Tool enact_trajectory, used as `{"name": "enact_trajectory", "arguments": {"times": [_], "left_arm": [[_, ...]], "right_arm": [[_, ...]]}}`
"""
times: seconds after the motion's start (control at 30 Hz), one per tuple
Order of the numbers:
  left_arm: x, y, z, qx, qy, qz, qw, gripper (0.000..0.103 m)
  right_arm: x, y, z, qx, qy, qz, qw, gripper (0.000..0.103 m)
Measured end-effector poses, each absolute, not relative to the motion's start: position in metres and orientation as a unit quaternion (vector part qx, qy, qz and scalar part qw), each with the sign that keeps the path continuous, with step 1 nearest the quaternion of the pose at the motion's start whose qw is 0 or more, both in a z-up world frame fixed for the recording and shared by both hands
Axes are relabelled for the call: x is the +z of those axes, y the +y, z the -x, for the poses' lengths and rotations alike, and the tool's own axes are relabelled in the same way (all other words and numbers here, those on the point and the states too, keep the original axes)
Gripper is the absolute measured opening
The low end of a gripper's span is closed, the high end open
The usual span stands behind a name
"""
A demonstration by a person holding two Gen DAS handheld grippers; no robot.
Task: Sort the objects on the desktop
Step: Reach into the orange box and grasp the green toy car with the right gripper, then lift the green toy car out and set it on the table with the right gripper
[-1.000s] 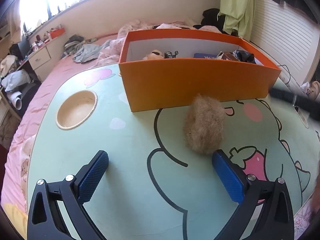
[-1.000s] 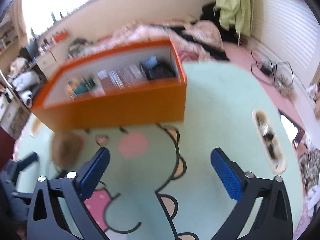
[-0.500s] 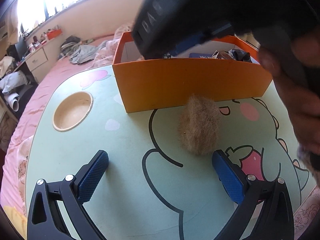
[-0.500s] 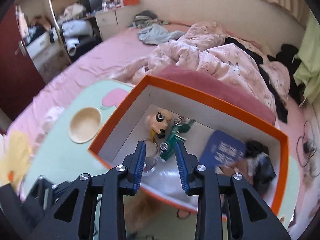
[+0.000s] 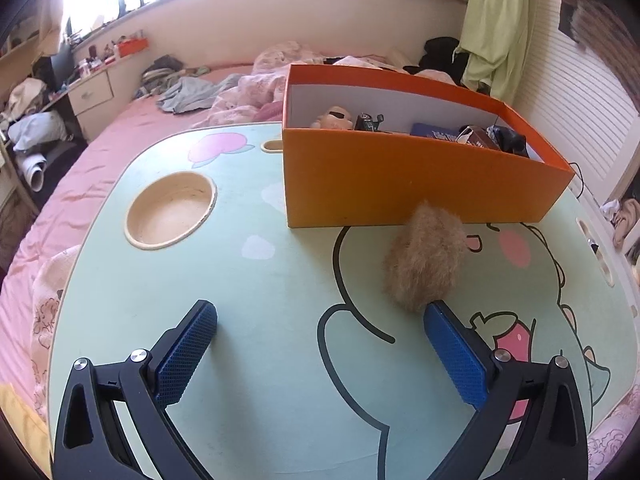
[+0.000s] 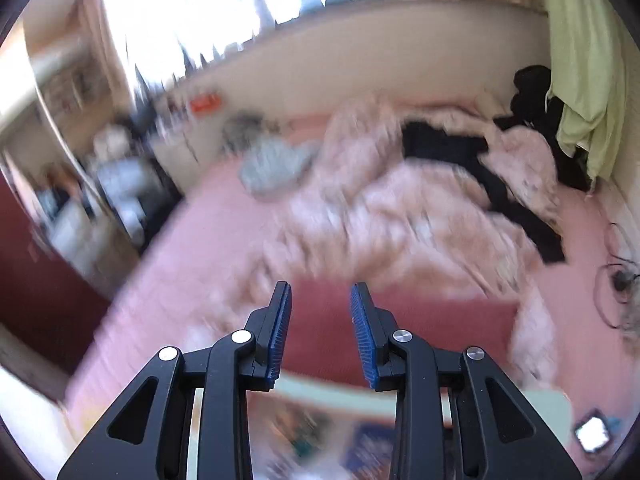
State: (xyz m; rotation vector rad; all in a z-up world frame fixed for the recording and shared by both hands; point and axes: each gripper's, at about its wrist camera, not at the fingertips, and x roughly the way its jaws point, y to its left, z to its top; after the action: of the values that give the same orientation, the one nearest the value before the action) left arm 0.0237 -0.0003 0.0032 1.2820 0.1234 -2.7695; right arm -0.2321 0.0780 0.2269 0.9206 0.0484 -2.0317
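Left gripper [image 5: 320, 344]: its two blue fingers are spread wide apart, low over the table [image 5: 260, 420], and nothing is between them.
Right gripper [image 6: 320, 312]: its view is very blurry. The blue fingers are close together with a small gap, and I see nothing in that gap. It points out over the bed, away from the table.
Fluffy ball [image 5: 425, 257]: it is a tan, furry thing lying on the table, just in front of the orange box [image 5: 400, 184]. It sits right by the tip of the left gripper's right-hand finger.
Orange box: toys and other small things are already inside.
Step now: I think the fluffy ball goes into the box next.
How to do it well: slide the left gripper to the right so the ball is in the middle. Squeeze gently, because it looks soft. Lift it above the box wall before letting go.
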Motion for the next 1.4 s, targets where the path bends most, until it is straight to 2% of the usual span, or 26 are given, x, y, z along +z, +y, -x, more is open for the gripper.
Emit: {"name": "enact_trajectory", "arguments": {"times": [0.1, 0.3, 0.4, 0.67, 0.83, 0.9, 1.0, 1.1, 1.2, 1.3, 1.4], "left_arm": [[0.003, 0.004, -0.026, -0.906, 0.044, -0.418, 0.043, 0.103], [0.003, 0.006, -0.026, -0.906, 0.037, -0.419, 0.046, 0.103], [0.002, 0.007, -0.026, -0.906, 0.037, -0.419, 0.048, 0.103], [0.002, 0.009, -0.026, -0.905, 0.038, -0.420, 0.049, 0.103], [0.003, 0.007, -0.027, -0.906, 0.040, -0.419, 0.052, 0.103], [0.003, 0.007, -0.027, -0.906, 0.040, -0.419, 0.052, 0.103], [0.003, 0.008, -0.027, -0.905, 0.040, -0.419, 0.053, 0.103], [0.003, 0.008, -0.027, -0.905, 0.041, -0.419, 0.054, 0.103], [0.004, 0.007, -0.027, -0.905, 0.040, -0.419, 0.055, 0.103], [0.004, 0.006, -0.028, -0.905, 0.039, -0.420, 0.057, 0.103], [0.003, 0.005, -0.029, -0.905, 0.037, -0.420, 0.059, 0.103]], "right_arm": [[0.209, 0.084, 0.220, -0.822, -0.003, -0.388, 0.418, 0.033], [0.069, 0.078, 0.175, -0.736, 0.081, -0.541, 0.398, 0.033], [0.035, 0.077, 0.180, -0.727, 0.092, -0.564, 0.381, 0.033], [0.020, 0.065, 0.168, -0.722, 0.161, -0.560, 0.373, 0.032], [0.020, 0.055, 0.151, -0.749, 0.233, -0.512, 0.351, 0.026], [0.023, 0.059, 0.149, -0.747, 0.216, -0.511, 0.366, 0.026], [0.046, 0.083, 0.140, -0.758, 0.146, -0.480, 0.416, 0.026], [0.076, 0.111, 0.114, -0.771, 0.127, -0.426, 0.457, 0.026], [0.093, 0.150, 0.094, -0.761, 0.092, -0.426, 0.481, 0.026], [0.089, 0.185, 0.077, -0.750, 0.094, -0.443, 0.482, 0.026], [0.059, 0.209, 0.068, -0.745, 0.108, -0.487, 0.443, 0.026]]}}
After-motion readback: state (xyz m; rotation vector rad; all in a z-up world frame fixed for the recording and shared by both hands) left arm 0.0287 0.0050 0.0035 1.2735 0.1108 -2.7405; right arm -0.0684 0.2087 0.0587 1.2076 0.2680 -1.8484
